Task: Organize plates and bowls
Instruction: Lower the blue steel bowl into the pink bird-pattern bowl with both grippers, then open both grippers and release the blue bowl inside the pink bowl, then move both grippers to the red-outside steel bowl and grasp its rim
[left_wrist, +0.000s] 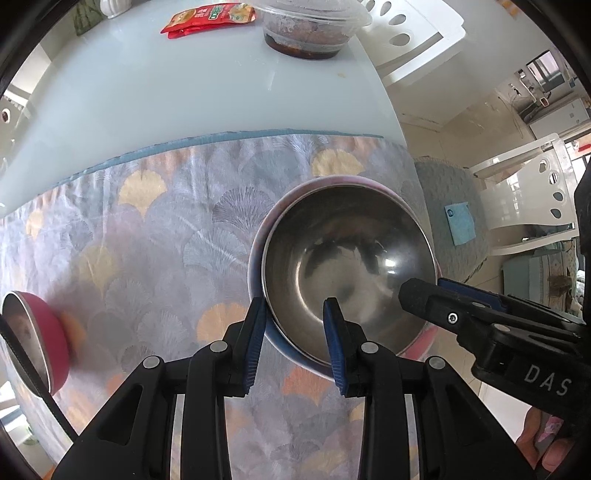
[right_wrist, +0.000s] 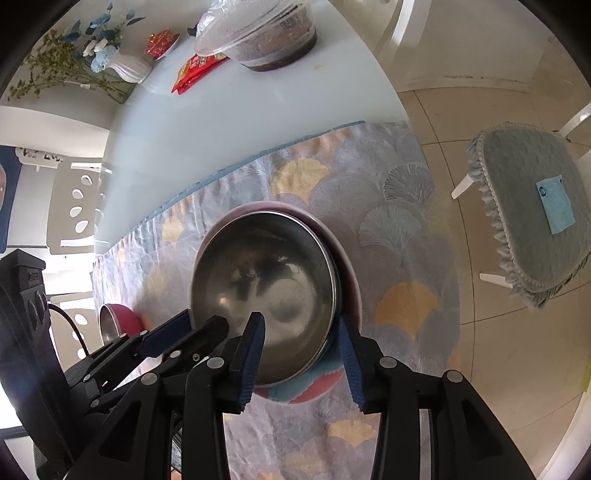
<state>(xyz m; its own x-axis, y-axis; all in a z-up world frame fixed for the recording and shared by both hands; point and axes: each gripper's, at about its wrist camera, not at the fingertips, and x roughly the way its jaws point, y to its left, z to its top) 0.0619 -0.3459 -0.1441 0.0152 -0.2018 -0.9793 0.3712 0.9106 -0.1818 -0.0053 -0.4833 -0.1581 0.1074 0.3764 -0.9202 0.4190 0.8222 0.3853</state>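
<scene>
A steel bowl (left_wrist: 347, 254) sits on a pink plate (left_wrist: 258, 236) on the patterned cloth; both also show in the right wrist view, the bowl (right_wrist: 266, 291) over the plate (right_wrist: 347, 266). My left gripper (left_wrist: 295, 325) is open, its fingers straddling the near rim of bowl and plate. My right gripper (right_wrist: 301, 343) is open, straddling the rim on its side; it shows in the left wrist view (left_wrist: 436, 291) at the bowl's right rim. A pink bowl with steel lining (left_wrist: 37, 339) lies tipped on the cloth to the left.
A clear lidded food container (left_wrist: 310, 26) and a red snack packet (left_wrist: 207, 18) sit on the white table beyond the cloth. A vase of flowers (right_wrist: 125, 70) stands at the back. A cushioned chair (right_wrist: 532, 210) is beside the table's right edge.
</scene>
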